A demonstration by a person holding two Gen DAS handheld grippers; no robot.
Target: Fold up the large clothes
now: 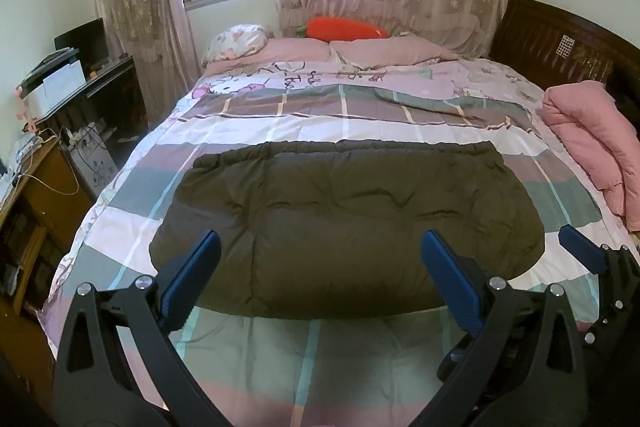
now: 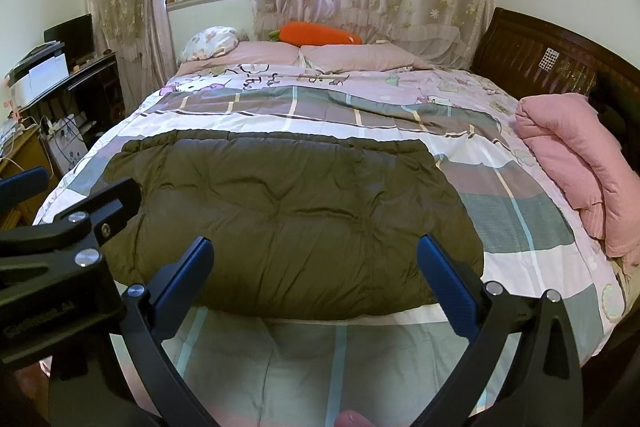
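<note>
Both blue-padded black grippers, left gripper (image 1: 320, 263) & right gripper (image 2: 314, 267), we hold spread wide w/ nothing gripped, side by side above the near hem of the puffy olive-brown quilted jacket (image 1: 344, 227), which lies flat on the checked pastel bedspread (image 1: 280, 355), probably so each can take a corner.

A dark olive padded jacket (image 2: 288, 223) is laid flat across the bed (image 2: 532, 227), near its foot edge. The right gripper (image 2: 314, 259) is held above it, jaws wide apart. A pink blanket (image 2: 576, 163) is bunched at the bed's right edge.
</note>
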